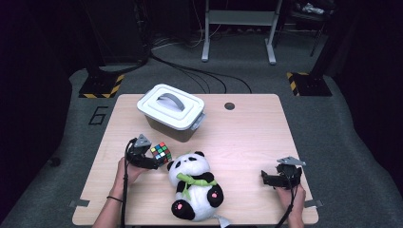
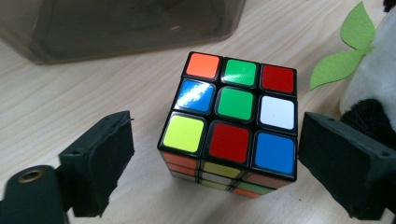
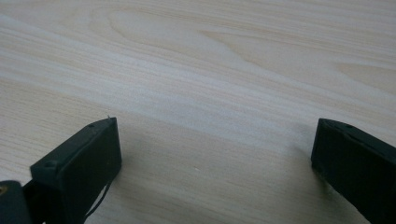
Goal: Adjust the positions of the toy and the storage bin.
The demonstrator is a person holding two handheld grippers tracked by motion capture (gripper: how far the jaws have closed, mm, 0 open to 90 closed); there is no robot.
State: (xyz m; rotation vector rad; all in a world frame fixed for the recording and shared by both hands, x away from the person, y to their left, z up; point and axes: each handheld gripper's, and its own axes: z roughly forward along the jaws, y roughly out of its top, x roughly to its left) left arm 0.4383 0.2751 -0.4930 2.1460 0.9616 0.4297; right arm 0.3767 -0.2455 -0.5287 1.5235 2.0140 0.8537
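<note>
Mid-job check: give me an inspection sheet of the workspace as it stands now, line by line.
Surface: light wooden table, round hole near far edge.
Job's things: puzzle cube on the table between the left gripper's jaws, pads not touching it.
Clutter: plush panda beside the cube; lidded grey box behind it.
Grippers: left gripper open around the cube; right gripper open over bare wood.
Cables: one trails from each gripper; more on the floor beyond.
Surroundings: dark room, grey floor, striped stand bases.
</note>
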